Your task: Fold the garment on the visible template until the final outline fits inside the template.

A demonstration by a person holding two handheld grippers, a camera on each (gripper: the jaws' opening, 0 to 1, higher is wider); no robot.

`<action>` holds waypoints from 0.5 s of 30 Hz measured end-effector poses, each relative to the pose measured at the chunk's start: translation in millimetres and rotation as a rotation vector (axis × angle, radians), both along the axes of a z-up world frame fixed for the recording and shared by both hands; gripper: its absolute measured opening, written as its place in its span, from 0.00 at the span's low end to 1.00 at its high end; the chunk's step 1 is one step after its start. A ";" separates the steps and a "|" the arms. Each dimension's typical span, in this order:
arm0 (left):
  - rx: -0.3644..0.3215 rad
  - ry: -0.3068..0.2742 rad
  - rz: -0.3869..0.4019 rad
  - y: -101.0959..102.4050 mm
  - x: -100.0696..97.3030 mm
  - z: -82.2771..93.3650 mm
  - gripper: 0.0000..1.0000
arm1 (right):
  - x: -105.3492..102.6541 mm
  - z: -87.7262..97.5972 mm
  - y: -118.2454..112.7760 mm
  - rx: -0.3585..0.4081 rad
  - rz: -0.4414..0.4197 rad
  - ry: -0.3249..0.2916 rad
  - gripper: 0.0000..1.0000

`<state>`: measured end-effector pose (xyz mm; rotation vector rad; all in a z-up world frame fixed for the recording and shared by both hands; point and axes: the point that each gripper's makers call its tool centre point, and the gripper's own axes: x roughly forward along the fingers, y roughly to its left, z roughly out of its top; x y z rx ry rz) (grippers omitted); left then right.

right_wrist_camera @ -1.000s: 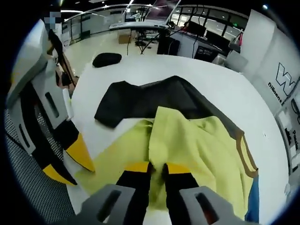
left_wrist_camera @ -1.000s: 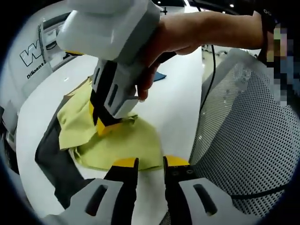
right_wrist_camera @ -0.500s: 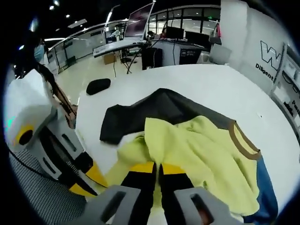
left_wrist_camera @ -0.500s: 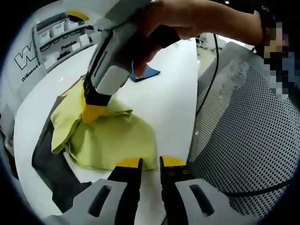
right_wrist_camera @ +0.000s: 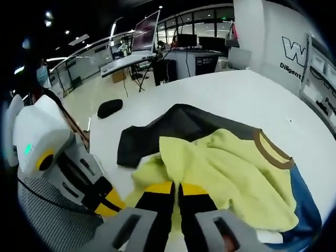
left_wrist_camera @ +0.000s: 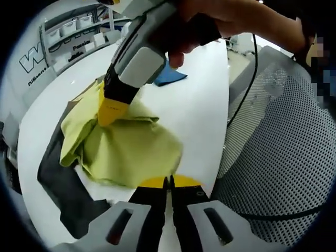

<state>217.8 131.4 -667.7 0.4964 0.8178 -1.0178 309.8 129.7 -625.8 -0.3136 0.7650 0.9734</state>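
On the white surface (right_wrist_camera: pixel 226 94), near the edge closest to you, the yellow garment (left_wrist_camera: pixel 126 147) lies bunched over the dark template (right_wrist_camera: pixel 173 123). Your left tool (left_wrist_camera: pixel 167 182) has just closed at the hem, apparently pinching it; your right tool (right_wrist_camera: pixel 176 188) stays clamped on a fold. Both corners now look held, so the fold can proceed.

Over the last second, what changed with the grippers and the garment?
The left gripper closed its jaws at the yellow garment's near edge; a second ago they stood apart. The right gripper kept its pinch on the fabric and lifted slightly. The dark template stayed flat on the white table.
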 end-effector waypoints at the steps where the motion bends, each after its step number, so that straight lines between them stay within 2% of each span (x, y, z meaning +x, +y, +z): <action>1: -0.012 0.030 0.044 0.9 -0.7 0.1 0.00 | 0.5 0.9 -0.9 0.009 -0.012 0.007 0.00; 5: -0.044 0.082 0.135 4.7 2.6 4.0 0.00 | 1.5 5.9 -6.1 0.034 -0.036 0.014 0.00; 9: -0.042 0.103 0.153 9.1 1.2 3.4 0.00 | 5.5 10.9 -13.1 0.063 -0.072 0.018 0.00; 12: -0.049 0.096 0.150 10.3 0.1 7.0 0.00 | 8.2 13.3 -19.3 0.063 -0.091 0.011 0.00; 15: -0.064 0.112 0.191 13.5 1.0 10.9 0.00 | 11.9 17.5 -30.7 0.056 -0.117 -0.013 0.00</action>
